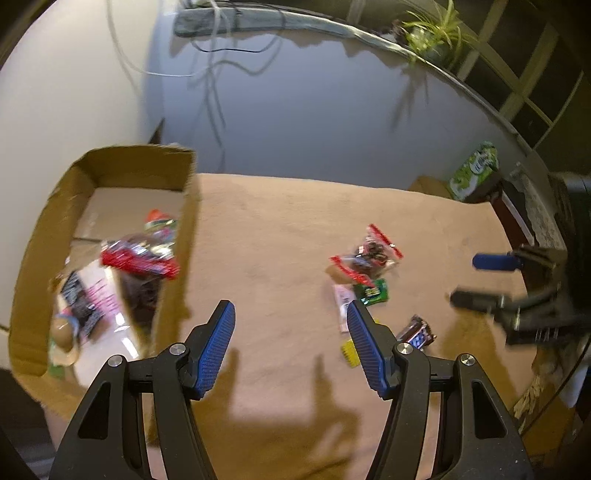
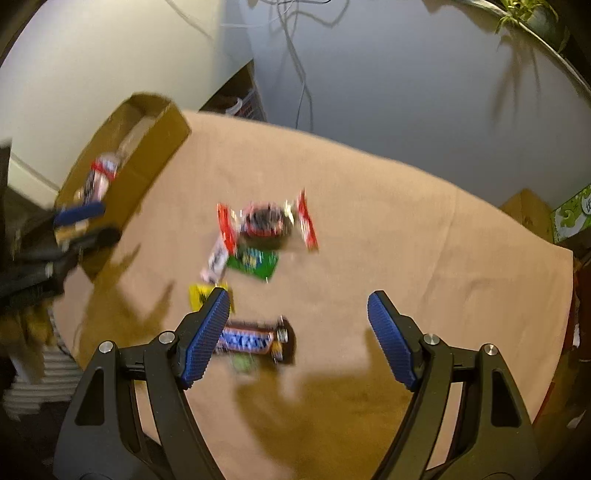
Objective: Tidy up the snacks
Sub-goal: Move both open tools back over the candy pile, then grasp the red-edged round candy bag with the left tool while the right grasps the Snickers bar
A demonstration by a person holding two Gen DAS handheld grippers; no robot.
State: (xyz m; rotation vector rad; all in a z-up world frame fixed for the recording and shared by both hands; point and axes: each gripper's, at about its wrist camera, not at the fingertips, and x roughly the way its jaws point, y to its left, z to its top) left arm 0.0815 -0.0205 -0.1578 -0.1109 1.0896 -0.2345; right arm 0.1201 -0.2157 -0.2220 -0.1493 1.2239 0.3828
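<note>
A cardboard box (image 1: 184,229) at the table's left holds several snack packs, among them a red-edged bag (image 1: 140,258); the box also shows in the right wrist view (image 2: 147,162). Loose on the tan cloth lie a clear red-edged bag (image 1: 365,254) (image 2: 266,221), a green packet (image 1: 373,291) (image 2: 255,262), a pink-white packet (image 1: 341,302) (image 2: 218,258), a yellow packet (image 1: 349,352) (image 2: 197,295) and a brown chocolate bar (image 1: 417,334) (image 2: 255,339). My left gripper (image 1: 291,314) is open and empty beside the box. My right gripper (image 2: 299,299) is open and empty above the chocolate bar.
The tan cloth (image 1: 280,221) covers the table. A green carton (image 1: 472,170) and a brown box (image 2: 524,214) stand at the far right. Cables hang on the wall behind. A potted plant (image 1: 432,29) sits on a ledge. The right gripper shows in the left wrist view (image 1: 476,277).
</note>
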